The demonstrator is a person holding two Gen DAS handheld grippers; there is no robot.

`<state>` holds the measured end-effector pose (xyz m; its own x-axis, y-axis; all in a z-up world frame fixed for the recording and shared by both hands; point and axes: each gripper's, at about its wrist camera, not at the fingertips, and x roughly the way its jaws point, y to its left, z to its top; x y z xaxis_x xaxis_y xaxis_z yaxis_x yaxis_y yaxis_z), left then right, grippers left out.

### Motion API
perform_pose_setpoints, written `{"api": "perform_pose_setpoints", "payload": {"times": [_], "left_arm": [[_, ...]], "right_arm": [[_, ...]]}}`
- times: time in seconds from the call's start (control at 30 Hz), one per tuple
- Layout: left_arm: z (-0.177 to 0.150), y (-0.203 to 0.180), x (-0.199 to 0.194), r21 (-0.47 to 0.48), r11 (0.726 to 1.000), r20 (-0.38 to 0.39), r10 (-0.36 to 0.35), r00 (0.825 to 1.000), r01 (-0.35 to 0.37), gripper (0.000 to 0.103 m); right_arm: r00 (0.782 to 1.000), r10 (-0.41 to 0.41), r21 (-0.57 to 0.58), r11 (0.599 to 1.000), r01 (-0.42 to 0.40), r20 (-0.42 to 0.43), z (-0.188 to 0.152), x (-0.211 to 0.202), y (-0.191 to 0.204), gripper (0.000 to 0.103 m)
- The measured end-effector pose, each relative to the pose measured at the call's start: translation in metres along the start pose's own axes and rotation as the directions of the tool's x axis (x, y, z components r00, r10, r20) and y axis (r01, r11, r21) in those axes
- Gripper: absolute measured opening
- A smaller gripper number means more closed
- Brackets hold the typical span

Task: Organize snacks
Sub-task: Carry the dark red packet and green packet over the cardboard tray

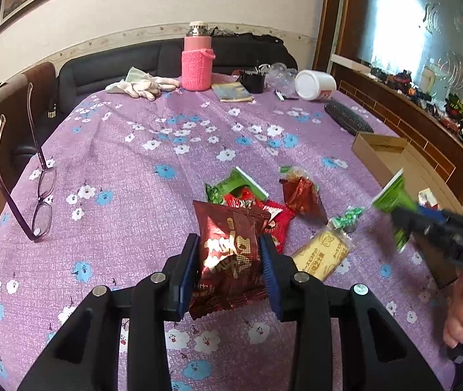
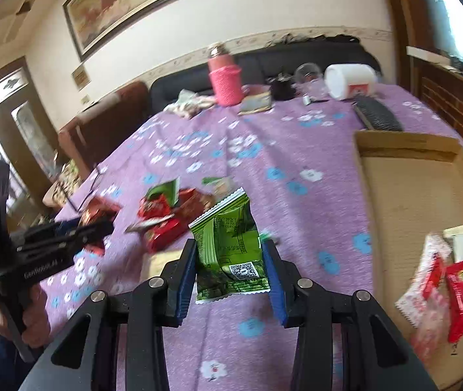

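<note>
Left gripper (image 1: 228,254) was clamped on a dark red snack packet (image 1: 228,254). Right gripper (image 2: 229,257) gripped a green packet (image 2: 228,244), near the cardboard box (image 2: 407,195) at the table's right edge.

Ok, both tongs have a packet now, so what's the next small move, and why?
Probably carry the right tongs with the green packet over the cardboard box and release. The packet is clamped and off the cloth, the box sits just to its right, and it already holds red packets.

Loose snack packets (image 1: 251,202) lie mid-table on the tablecloth (image 1: 133,169), the cardboard box (image 2: 420,195) to their right with wrapped snacks (image 2: 440,280) inside. Glasses (image 1: 40,195) sit far left; flask (image 1: 197,58) and tub (image 1: 316,84) stand behind.
</note>
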<state>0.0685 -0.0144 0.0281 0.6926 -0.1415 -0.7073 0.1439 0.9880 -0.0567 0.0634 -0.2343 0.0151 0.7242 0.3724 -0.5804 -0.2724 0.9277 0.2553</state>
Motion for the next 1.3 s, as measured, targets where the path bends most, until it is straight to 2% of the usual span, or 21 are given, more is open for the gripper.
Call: {"api": "perform_pose_setpoints", "payload": {"times": [0.23,0.47,0.97,1.13,1.3], "left_arm": [[-0.003,-0.01,0.001,0.038,0.999,0.0,-0.001,1.0,0.001,0.036],[-0.004,-0.01,0.002,0.03,1.0,0.0,-0.005,1.0,0.005,0.036],[-0.004,-0.01,-0.001,0.033,0.999,0.009,-0.004,1.0,0.003,0.036],[-0.003,-0.011,-0.001,0.037,0.999,0.013,0.0,1.0,-0.001,0.036],[0.0,-0.02,-0.005,0.044,0.999,0.015,-0.014,1.0,0.014,0.036]], "right_arm": [[0.998,-0.036,0.059,0.998,0.033,0.058,0.007,-0.013,-0.016,0.042],[0.998,-0.038,0.104,0.994,0.032,0.056,0.008,-0.013,-0.026,0.042],[0.997,-0.032,0.073,0.997,0.027,0.072,0.007,-0.016,-0.022,0.042],[0.994,-0.032,0.128,0.992,0.019,0.105,0.013,-0.026,-0.04,0.042],[0.986,-0.032,0.237,0.971,-0.008,0.165,0.022,-0.047,-0.074,0.042]]}}
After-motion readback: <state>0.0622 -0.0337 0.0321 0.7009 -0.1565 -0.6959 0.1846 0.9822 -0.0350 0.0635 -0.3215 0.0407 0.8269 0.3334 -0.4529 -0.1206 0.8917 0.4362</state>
